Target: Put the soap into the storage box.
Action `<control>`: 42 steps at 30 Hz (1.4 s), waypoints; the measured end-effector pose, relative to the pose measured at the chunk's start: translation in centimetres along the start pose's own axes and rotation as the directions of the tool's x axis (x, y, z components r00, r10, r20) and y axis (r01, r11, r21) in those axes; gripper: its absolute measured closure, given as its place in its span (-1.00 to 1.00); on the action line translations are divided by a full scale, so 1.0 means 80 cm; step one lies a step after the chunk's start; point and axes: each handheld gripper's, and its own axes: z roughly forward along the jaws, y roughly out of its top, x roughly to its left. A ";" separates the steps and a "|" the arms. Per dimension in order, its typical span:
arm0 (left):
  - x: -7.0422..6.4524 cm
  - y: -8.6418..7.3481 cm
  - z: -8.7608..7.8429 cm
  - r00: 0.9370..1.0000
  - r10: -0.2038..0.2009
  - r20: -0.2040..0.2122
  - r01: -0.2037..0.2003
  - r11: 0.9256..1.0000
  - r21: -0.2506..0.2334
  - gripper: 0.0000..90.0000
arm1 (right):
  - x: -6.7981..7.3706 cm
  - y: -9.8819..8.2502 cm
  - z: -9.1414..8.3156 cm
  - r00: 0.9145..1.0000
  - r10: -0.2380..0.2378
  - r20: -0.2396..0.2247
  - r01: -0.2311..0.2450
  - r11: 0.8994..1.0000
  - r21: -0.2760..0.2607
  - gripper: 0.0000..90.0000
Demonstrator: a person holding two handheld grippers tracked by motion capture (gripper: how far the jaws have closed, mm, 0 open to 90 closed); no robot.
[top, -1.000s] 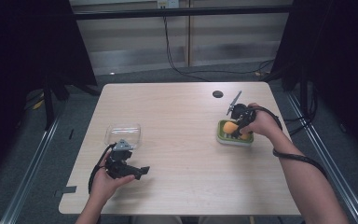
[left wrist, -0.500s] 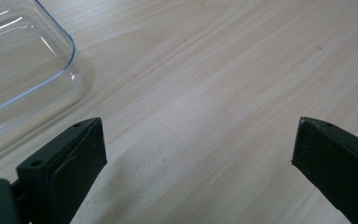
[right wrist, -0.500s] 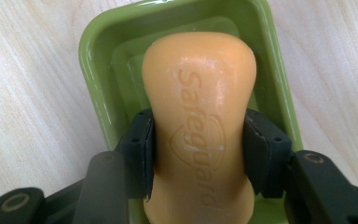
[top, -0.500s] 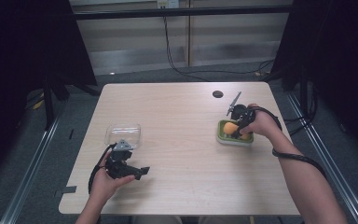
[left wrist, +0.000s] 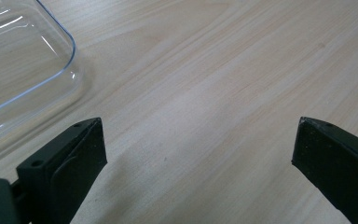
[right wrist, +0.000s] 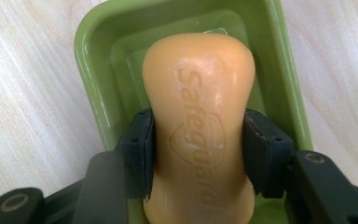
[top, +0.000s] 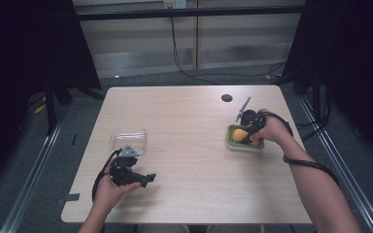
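table | soap bar in dish, right side, held between right gripper jaws | clear container left side | left gripper just before container, apart

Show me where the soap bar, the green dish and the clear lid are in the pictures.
soap bar (right wrist: 198, 93), right gripper view, on its embossed top face.
green dish (right wrist: 89, 60), right gripper view, on its left rim.
clear lid (top: 127, 139), high view, on its flat middle.

I log one clear plastic container, empty, on my wooden table; one dark round grommet near its far edge.
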 end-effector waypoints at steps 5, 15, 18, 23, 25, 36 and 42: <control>0.000 0.001 0.000 1.000 0.002 -0.001 -0.002 1.000 0.001 -0.95 | 0.000 -0.001 -0.001 1.000 0.012 -0.002 -0.012 1.000 -0.001 0.10; 0.000 0.000 -0.001 1.000 0.001 -0.001 -0.001 1.000 0.002 -0.95 | -0.004 -0.003 -0.011 0.999 0.043 0.002 -0.043 0.999 -0.029 0.06; 0.000 0.001 -0.002 1.000 0.009 -0.005 -0.009 1.000 0.008 -0.95 | -0.005 -0.005 -0.017 0.998 0.059 0.001 -0.058 0.997 -0.048 0.04; -0.002 0.002 -0.002 1.000 0.001 0.004 -0.001 1.000 -0.007 -0.95 | -0.003 -0.007 -0.025 0.994 0.105 0.005 -0.104 0.992 -0.076 -0.02; -0.001 0.002 -0.002 1.000 0.004 0.001 -0.004 1.000 -0.005 -0.95 | -0.001 -0.008 -0.030 0.992 0.128 0.001 -0.127 0.988 -0.088 -0.04; -0.003 0.004 -0.002 1.000 0.008 0.006 -0.008 1.000 -0.007 -0.95 | 0.017 -0.018 -0.046 0.982 0.188 -0.027 -0.190 0.970 -0.152 -0.19; -0.004 0.005 -0.001 1.000 0.008 0.009 -0.008 1.000 -0.009 -0.95 | 0.029 -0.025 -0.047 0.980 0.196 -0.044 -0.201 0.960 -0.193 -0.26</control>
